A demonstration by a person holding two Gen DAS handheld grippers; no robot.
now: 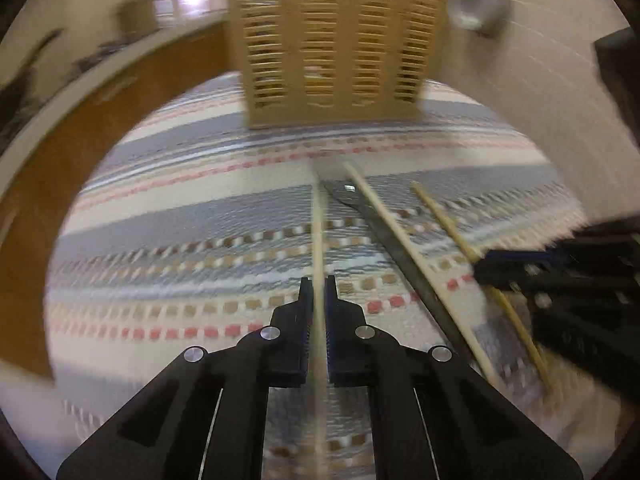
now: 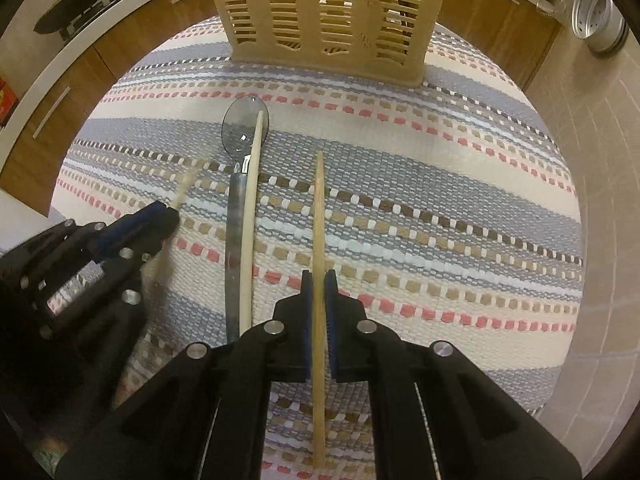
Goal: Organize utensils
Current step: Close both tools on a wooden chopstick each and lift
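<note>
Your left gripper [image 1: 318, 280] is closed on a pale chopstick [image 1: 318, 232], which runs straight up the centre of the left wrist view between the pads. Your right gripper [image 2: 318, 274] is likewise clamped on a darker, tan chopstick [image 2: 319, 208] at the centre of its own view. Both sticks are pinched near mid-length, so judge them liable to pivot if you swing fast; the blur in the left view suggests that hand is moving quickly, so slow it.

To the left of the right gripper's stick, a third chopstick [image 2: 251, 208] lies on top of a metal spoon [image 2: 244, 128], touching it along the handle; both rest on the striped woven mat [image 2: 440, 184]. Leave these until your hands are free.

The beige slotted utensil basket [image 2: 328, 12] stands at the top centre of both views, at the far edge of the mat. Its top opening is out of frame, so you cannot tell which compartment is free. To do this well, lift each stick clear of the mat, tip it upright, and bring it over the basket rim one hand at a time so the grippers do not collide.
</note>
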